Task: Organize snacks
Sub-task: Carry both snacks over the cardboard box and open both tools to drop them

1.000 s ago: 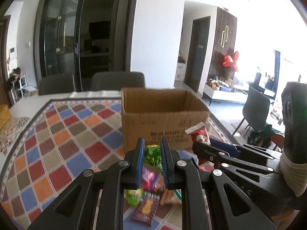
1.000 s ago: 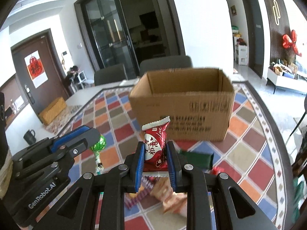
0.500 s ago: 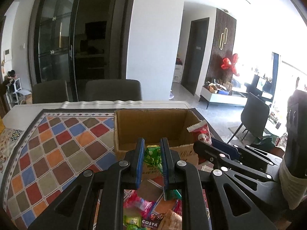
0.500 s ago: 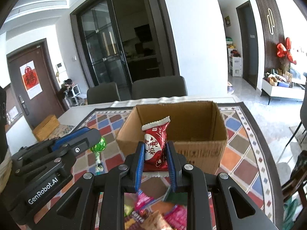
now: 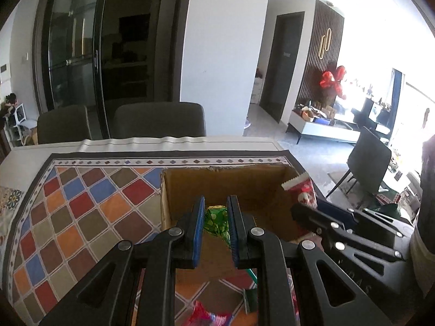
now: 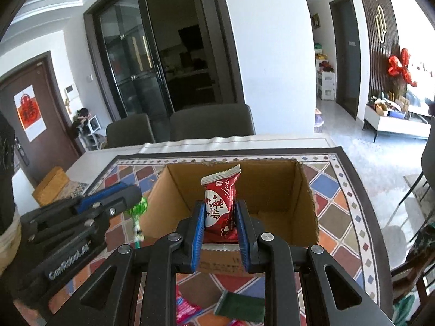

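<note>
Between right tongs [image 6: 219, 226], red snack packet [image 6: 220, 206], over box [image 6: 307, 190]

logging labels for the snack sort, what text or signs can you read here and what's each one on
"Love": red packet in the right gripper; the large white characters below it are not clear enough to quote.
"GenRobot.AI": side of the left gripper, blurred but legible.
Black print on the box front: too small to read.
Red sign on the brown door: one character, too blurred to quote.
</note>
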Motion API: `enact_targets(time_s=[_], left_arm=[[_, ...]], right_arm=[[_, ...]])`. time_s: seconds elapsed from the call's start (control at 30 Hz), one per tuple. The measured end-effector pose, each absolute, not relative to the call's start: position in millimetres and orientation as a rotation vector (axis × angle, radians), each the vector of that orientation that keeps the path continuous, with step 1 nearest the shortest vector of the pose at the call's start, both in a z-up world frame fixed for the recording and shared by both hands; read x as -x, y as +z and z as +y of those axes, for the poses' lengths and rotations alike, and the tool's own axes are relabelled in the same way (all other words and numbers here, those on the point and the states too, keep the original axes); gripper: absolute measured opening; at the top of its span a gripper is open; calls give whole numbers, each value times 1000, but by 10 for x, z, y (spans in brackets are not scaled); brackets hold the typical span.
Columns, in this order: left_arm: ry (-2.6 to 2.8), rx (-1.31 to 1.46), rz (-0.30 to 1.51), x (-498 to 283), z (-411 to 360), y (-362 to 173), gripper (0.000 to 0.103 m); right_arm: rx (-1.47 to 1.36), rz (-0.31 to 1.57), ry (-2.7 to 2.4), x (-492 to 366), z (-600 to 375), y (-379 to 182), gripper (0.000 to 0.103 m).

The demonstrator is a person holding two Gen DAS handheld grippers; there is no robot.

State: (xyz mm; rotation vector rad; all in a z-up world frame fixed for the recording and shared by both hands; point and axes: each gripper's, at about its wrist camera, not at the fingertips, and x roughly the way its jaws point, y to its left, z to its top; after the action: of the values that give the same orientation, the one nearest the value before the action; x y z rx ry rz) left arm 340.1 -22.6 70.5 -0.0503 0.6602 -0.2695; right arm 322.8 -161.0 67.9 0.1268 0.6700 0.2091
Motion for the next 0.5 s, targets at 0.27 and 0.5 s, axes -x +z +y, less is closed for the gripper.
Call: enact_targets(time_s=[0.27,0.5], left_arm=[[-216,17,703,-3737,-267,596,22],[-171,-16,671,-3661,-221,656,47]], right_arm=[[-134,715,202,-3513,-1596,592,24],[-95,703,141,-3541,-1599,584,40]])
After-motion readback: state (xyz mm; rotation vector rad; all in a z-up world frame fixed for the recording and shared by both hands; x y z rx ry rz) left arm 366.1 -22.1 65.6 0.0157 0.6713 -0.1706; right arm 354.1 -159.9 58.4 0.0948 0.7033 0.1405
